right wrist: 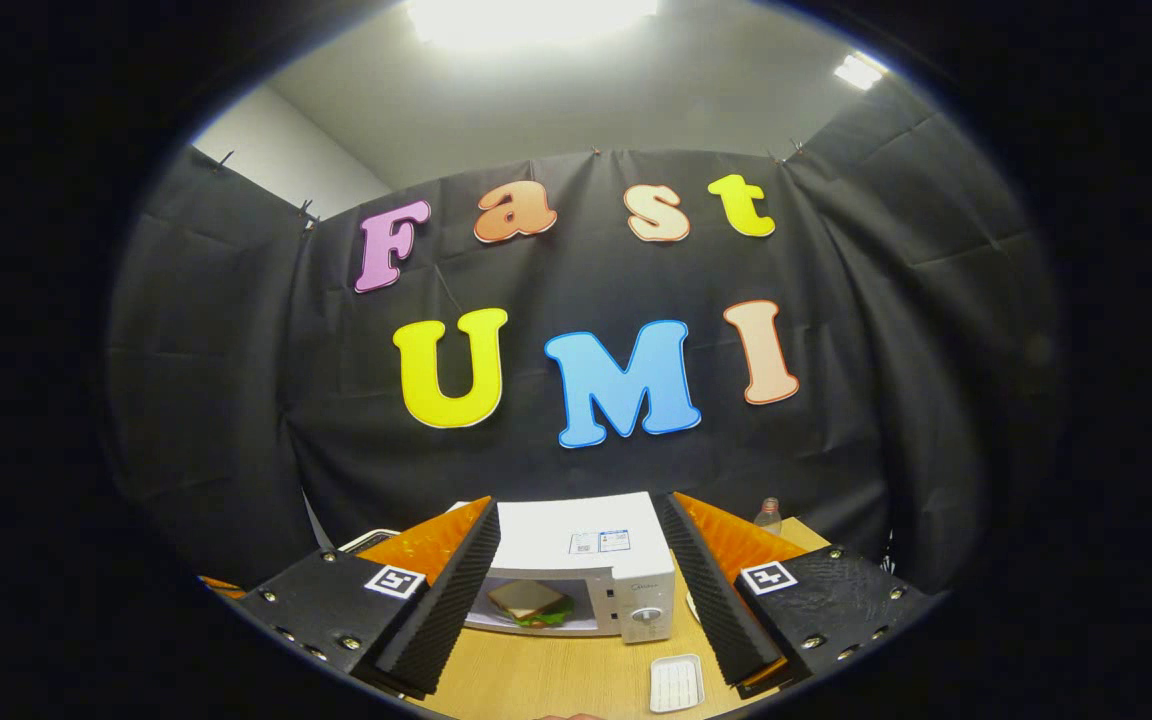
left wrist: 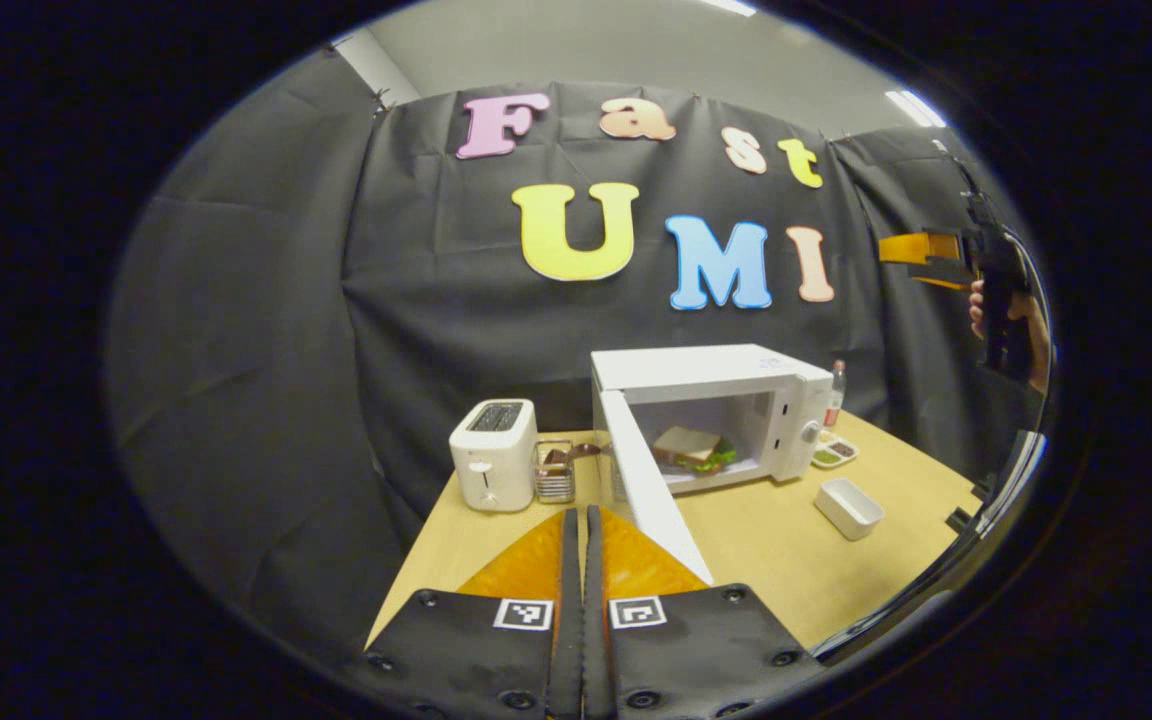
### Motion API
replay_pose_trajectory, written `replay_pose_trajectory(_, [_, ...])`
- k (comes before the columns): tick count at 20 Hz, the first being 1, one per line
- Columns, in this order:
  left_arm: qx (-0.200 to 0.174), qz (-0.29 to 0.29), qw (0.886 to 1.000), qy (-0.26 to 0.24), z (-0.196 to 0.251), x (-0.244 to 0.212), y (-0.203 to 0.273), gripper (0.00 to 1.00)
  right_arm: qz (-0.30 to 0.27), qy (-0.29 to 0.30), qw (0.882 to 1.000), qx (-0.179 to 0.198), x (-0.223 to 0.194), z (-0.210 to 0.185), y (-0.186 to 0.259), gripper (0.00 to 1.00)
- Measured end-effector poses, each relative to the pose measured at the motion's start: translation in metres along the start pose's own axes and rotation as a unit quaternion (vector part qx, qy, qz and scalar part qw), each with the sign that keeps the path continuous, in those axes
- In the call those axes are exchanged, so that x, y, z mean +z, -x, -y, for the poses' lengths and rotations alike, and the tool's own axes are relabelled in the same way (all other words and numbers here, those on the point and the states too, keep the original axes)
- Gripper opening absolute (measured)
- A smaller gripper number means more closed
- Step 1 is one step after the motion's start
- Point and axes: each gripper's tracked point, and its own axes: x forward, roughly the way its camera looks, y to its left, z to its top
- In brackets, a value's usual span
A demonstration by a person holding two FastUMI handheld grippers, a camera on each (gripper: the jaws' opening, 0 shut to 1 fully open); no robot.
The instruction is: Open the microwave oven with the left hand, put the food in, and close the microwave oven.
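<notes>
A white microwave oven [left wrist: 736, 385] stands on the wooden table [left wrist: 766, 545] with its door [left wrist: 648, 480] swung open toward me. Inside it lies a sandwich [left wrist: 693, 448] with green lettuce. My left gripper [left wrist: 581, 520] is shut with nothing between its fingers, a short way in front of the open door's edge. In the right gripper view the microwave [right wrist: 591, 550] and the sandwich [right wrist: 529, 602] show low in the picture. My right gripper [right wrist: 578, 555] is open, held high above the table. It also shows at the far right [left wrist: 921, 258], a hand [left wrist: 981, 305] holding it.
A white toaster [left wrist: 493, 455] and a small wire basket [left wrist: 555, 472] stand left of the microwave. A white rectangular dish [left wrist: 848, 507] lies on the table to the right, also seen from above [right wrist: 676, 683]. A bottle [left wrist: 837, 392] and a small tray [left wrist: 834, 452] sit behind.
</notes>
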Motion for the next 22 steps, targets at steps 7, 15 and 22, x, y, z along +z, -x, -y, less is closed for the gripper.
replay_pose_trajectory(7, [-0.047,-0.04,0.998,-0.004,0.021,-0.041,-0.007,0.07,-0.006,0.012,1.0,-0.003,-0.008,-0.012,-0.003,0.99])
replay_pose_trajectory(15, [-0.09,-0.041,0.995,-0.011,0.07,-0.029,-0.008,0.07,0.005,0.021,1.0,0.01,0.0,-0.012,-0.008,0.99])
replay_pose_trajectory(22, [-0.114,-0.045,0.992,-0.002,0.135,-0.019,-0.028,0.07,0.002,0.034,0.999,0.019,0.005,0.018,-0.014,0.99])
